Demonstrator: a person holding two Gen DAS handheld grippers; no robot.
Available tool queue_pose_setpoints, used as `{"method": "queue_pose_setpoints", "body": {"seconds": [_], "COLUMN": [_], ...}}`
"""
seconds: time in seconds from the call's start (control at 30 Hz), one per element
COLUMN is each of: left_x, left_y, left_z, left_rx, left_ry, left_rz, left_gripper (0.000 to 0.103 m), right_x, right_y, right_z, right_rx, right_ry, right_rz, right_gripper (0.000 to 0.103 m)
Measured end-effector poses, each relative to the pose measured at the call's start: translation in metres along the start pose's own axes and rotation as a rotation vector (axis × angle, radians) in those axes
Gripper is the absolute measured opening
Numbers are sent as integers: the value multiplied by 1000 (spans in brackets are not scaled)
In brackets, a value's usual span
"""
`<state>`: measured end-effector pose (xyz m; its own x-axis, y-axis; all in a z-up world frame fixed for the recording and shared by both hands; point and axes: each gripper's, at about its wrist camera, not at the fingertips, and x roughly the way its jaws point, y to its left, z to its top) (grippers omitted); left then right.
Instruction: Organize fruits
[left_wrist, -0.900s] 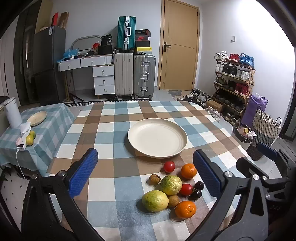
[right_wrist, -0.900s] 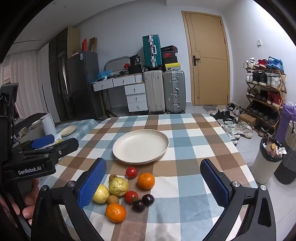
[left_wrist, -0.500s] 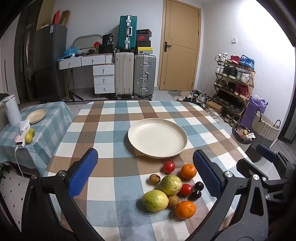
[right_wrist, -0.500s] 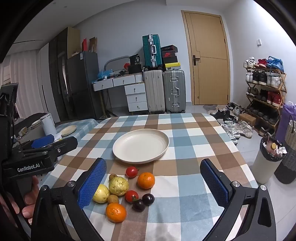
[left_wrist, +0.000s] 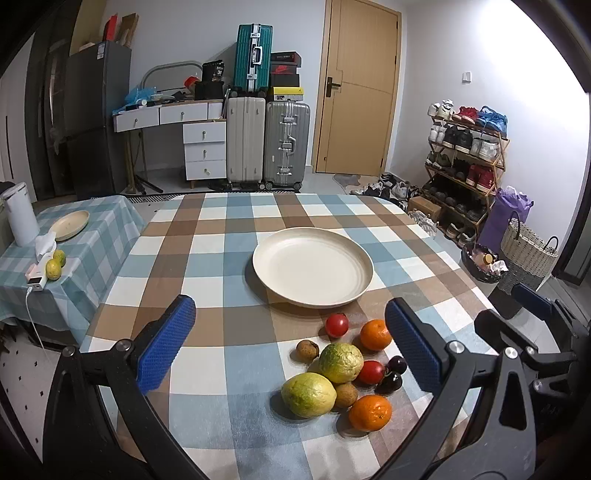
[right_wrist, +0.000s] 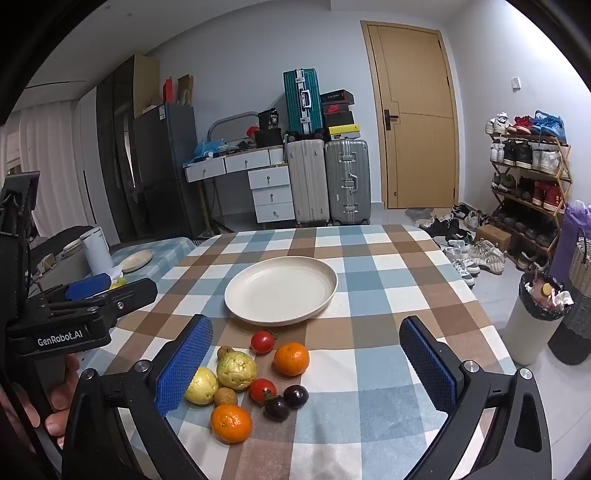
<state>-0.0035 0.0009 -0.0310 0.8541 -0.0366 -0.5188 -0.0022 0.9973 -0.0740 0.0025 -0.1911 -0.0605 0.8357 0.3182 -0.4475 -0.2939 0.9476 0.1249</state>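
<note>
Altogether — two oranges (left_wrist: 370, 412), two tomatoes (left_wrist: 337, 325), one plate (left_wrist: 312, 272)

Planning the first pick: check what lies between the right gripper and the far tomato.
The right gripper hangs open above the pile. The far tomato sits at the plate side, with the near orange and near tomato lying before it.

Checkered table (left_wrist: 207, 258), cream plate (left_wrist: 312, 271), fruit cluster (left_wrist: 343, 365)
</note>
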Motion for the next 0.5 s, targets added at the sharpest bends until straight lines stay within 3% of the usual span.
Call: {"method": "queue_pose_setpoints", "body": {"seconds": [0.5], "left_x": [53], "left_y": [28], "left_z": [-20], "left_rx": [-54], "left_ry": [190], "left_rz": [-90], "left_gripper": [102], "right_x": [16], "right_y": [-11], "right_z": [-7], "right_rx": [22], "right_ry": [54], "right_rz": [2], "right_gripper": [103]}}
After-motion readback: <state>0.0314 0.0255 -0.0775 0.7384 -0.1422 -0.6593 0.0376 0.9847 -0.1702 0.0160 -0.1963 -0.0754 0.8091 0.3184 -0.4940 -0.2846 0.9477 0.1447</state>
